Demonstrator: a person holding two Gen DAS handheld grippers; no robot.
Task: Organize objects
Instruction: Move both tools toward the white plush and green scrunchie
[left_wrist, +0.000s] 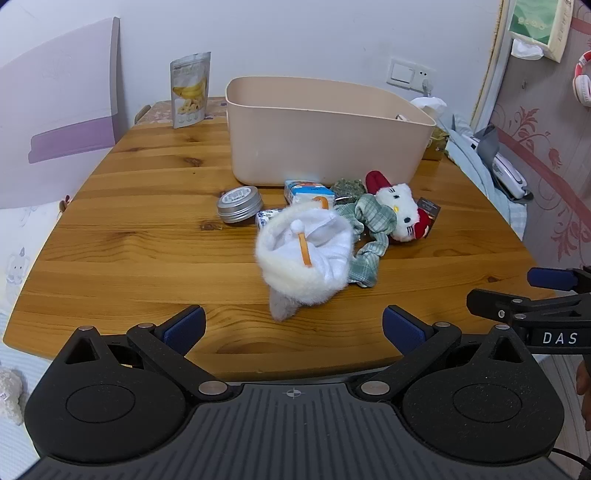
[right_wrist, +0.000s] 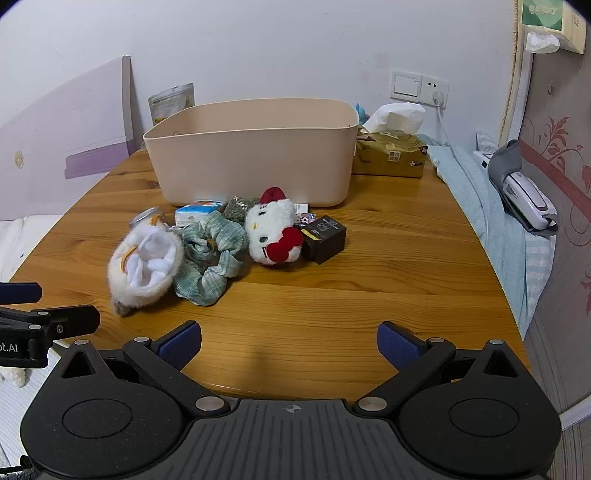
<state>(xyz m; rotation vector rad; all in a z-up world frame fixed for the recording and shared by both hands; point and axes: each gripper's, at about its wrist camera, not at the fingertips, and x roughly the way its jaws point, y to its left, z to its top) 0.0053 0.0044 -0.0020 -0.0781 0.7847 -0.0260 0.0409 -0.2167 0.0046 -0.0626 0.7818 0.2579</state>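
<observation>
A beige plastic bin (left_wrist: 325, 136) (right_wrist: 255, 155) stands at the back of the wooden table (left_wrist: 147, 240) (right_wrist: 369, 295). In front of it lies a heap: a fluffy white pouch (left_wrist: 306, 254) (right_wrist: 146, 264), a green plaid scrunchie (left_wrist: 369, 236) (right_wrist: 214, 254), a white cat plush with a red bow (left_wrist: 399, 210) (right_wrist: 273, 230), a round silver tin (left_wrist: 239, 204) (right_wrist: 146, 218), a small blue-white carton (left_wrist: 308, 191) (right_wrist: 199, 212) and a dark box (left_wrist: 428, 210) (right_wrist: 325, 236). My left gripper (left_wrist: 293, 328) is open and empty, just short of the pouch. My right gripper (right_wrist: 290, 343) is open and empty over the table's near edge.
A banana snack bag (left_wrist: 190, 88) stands behind the bin at the left. A tissue box (right_wrist: 391, 155) sits to the bin's right. A blue cloth and a white device (right_wrist: 524, 195) lie at the right table edge. The wall is close behind.
</observation>
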